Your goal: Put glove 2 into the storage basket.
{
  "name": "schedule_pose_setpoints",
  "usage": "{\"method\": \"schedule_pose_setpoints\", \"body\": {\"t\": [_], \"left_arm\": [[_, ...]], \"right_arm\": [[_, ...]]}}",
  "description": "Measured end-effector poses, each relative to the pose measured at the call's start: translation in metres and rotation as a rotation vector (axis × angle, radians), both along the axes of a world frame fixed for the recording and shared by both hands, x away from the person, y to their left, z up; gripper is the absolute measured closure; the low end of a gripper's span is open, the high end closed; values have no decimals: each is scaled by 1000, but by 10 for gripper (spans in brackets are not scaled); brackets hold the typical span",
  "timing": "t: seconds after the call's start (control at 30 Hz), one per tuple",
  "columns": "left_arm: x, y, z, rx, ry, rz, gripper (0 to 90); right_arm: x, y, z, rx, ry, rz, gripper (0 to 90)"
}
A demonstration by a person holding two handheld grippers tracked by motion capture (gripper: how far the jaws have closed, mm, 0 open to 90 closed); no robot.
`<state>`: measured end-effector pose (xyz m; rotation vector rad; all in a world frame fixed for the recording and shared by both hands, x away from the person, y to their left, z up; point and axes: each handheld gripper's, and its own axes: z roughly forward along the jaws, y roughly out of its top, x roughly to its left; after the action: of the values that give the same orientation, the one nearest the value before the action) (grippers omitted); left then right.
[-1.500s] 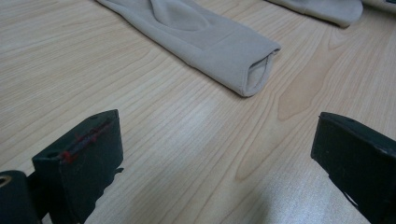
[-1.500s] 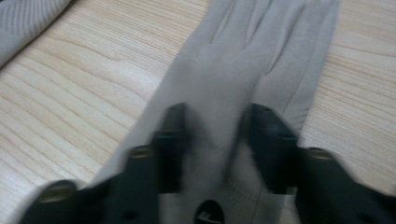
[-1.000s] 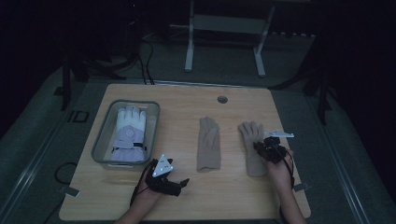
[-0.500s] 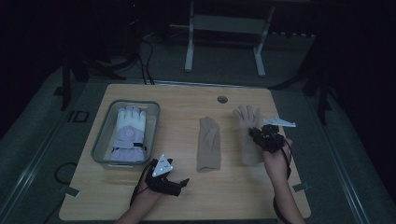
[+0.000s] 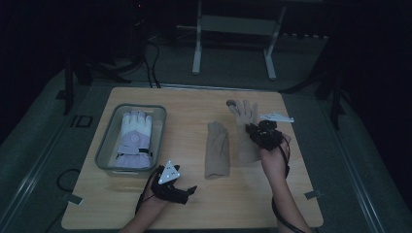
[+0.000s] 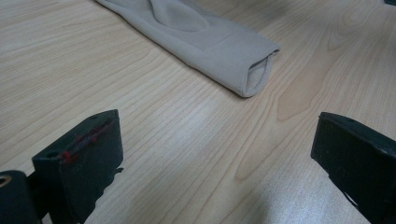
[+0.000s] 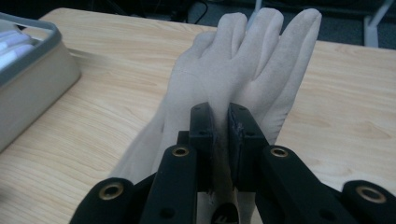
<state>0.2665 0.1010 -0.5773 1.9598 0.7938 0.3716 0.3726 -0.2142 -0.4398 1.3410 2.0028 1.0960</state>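
Two beige gloves are on the wooden table [image 5: 194, 213]. One beige glove [image 5: 216, 149] lies flat at the middle; its cuff end [image 6: 254, 70] shows ahead of my left gripper. The other beige glove [image 5: 246, 127] is pinched in my right gripper [image 5: 256, 133] and hangs lifted off the table, its fingers pointing away [image 7: 261, 51]. My right gripper [image 7: 219, 126] is shut on a fold of that glove. My left gripper [image 5: 187, 190] rests low near the table's front, open, with bare wood between its jaws [image 6: 212, 158].
A grey tray [image 5: 108, 141] at the left holds a white and lilac glove [image 5: 133, 138]; the tray's corner [image 7: 32, 79] shows beside my right gripper. A round hole [image 5: 231, 103] sits in the table near the far edge. Chair legs and cables stand beyond the table.
My right gripper has risen and moved away from me, carrying the right beige glove up and toward the far edge. The left gripper has stayed put.
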Motion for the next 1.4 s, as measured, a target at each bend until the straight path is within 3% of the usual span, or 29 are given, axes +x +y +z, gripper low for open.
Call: {"method": "schedule_pose_setpoints", "body": {"t": [0.23,0.53,0.7,0.77,0.93,1.2,1.4], "left_arm": [[0,0,0,-4,1,3,25],[0,1,0,-4,0,0,25],[0,1,0,-4,0,-1,25],[0,1,0,-6,1,-3,25],[0,1,0,-9,0,-4,25],[0,0,0,-6,1,-7,25],[0,0,0,-3,3,-7,25]], "right_arm": [[-1,29,2,17,-2,8,810],[4,63,-11,22,3,10,807],[4,74,-27,77,38,-4,807],[4,80,-36,64,44,-7,807],[7,82,-56,99,96,-45,808],[8,85,-87,61,160,-86,786],[10,87,-102,57,212,-60,666]]}}
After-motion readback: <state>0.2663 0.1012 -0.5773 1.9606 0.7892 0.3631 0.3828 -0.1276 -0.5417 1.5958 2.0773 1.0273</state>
